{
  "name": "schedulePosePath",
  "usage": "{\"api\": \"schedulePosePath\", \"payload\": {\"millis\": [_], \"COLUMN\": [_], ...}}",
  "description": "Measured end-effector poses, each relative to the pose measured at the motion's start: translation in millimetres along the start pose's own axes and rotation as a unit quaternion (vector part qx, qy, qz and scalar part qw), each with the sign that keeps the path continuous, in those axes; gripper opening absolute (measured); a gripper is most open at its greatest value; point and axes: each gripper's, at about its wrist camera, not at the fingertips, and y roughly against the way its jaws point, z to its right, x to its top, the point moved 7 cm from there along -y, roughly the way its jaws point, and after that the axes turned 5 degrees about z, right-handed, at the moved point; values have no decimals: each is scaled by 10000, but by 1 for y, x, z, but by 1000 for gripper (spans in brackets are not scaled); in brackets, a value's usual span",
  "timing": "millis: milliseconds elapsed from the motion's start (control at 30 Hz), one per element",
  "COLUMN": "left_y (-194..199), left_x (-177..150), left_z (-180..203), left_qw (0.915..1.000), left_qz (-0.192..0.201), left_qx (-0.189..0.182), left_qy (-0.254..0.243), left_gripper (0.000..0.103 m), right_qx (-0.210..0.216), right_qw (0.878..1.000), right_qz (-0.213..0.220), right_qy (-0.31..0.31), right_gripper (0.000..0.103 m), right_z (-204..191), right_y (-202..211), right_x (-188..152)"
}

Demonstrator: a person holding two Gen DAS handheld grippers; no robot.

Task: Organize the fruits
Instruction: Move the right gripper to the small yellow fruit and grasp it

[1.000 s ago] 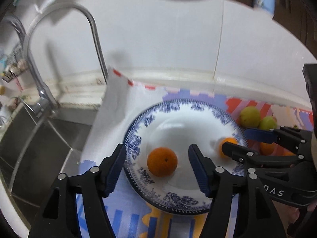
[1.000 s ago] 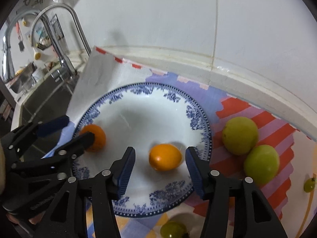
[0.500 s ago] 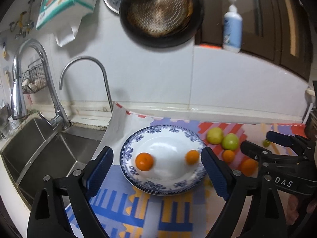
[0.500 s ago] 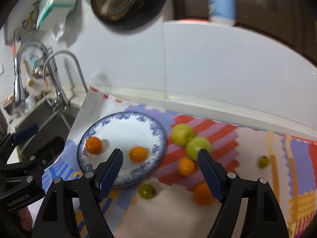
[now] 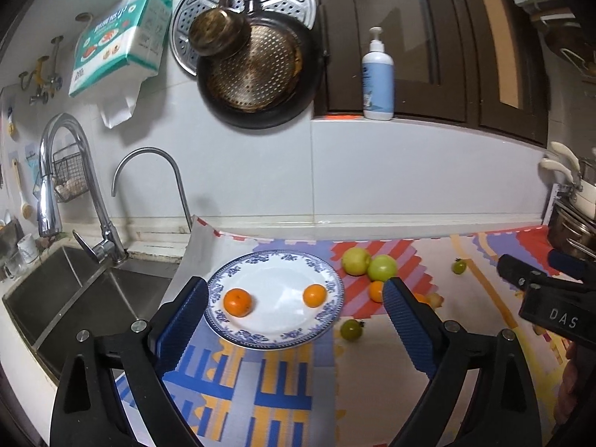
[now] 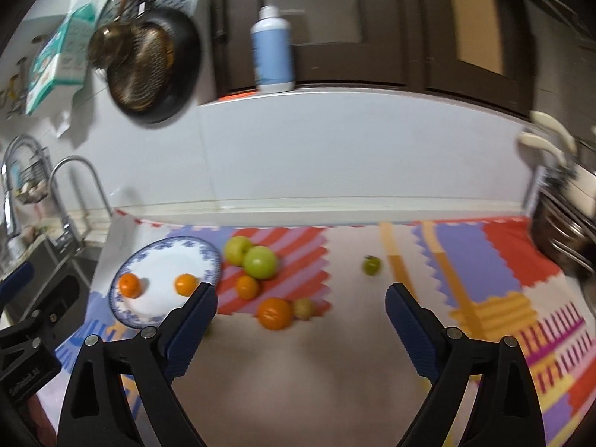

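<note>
Two oranges (image 5: 237, 302) (image 5: 314, 295) lie on the blue-rimmed plate (image 5: 273, 339), while at its 3 o'clock two green apples (image 6: 260, 262), more oranges (image 6: 275, 313) and small green tomatoes (image 5: 351, 329) wait on the table, both the left tool (image 5: 290, 320) and right tool (image 6: 300, 326) opening wide, empty.

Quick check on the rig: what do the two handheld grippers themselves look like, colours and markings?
Both match: the left gripper and right gripper have black plastic frames with silver screws, and two fingers faced with ribbed blue pads. The right gripper's body shows white letters "DAS" in the left wrist view. No cables or sleeves are visible.
</note>
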Motion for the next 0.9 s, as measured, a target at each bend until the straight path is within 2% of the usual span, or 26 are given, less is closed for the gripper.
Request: {"api": "schedulePosePath", "payload": {"millis": [133, 300, 467, 567, 700, 900], "left_y": [5, 2, 2, 5, 2, -10], "left_x": [-9, -22, -32, -30, -31, -42], "left_z": [10, 22, 30, 41, 66, 106], "left_qw": [10000, 9997, 9998, 9999, 9992, 9964], "left_qz": [-15, -159, -173, 20, -18, -273], "left_qx": [-56, -186, -56, 47, -242, -602], "left_qy": [-17, -72, -33, -159, -306, -530], "left_gripper": [96, 96, 95, 95, 95, 95], "right_qx": [-382, -664, -1051, -1254, -1452, -1660], "right_qw": [9990, 9972, 9938, 9911, 9869, 9815], "right_qz": [229, 283, 373, 375, 289, -115], "right_qy": [46, 171, 24, -261, -641, -944], "right_gripper": [93, 93, 93, 93, 93, 92], "right_z": [17, 31, 50, 68, 95, 134], "right_y": [15, 28, 38, 41, 39, 26], "right_x": [-5, -15, -24, -30, -37, -60]}}
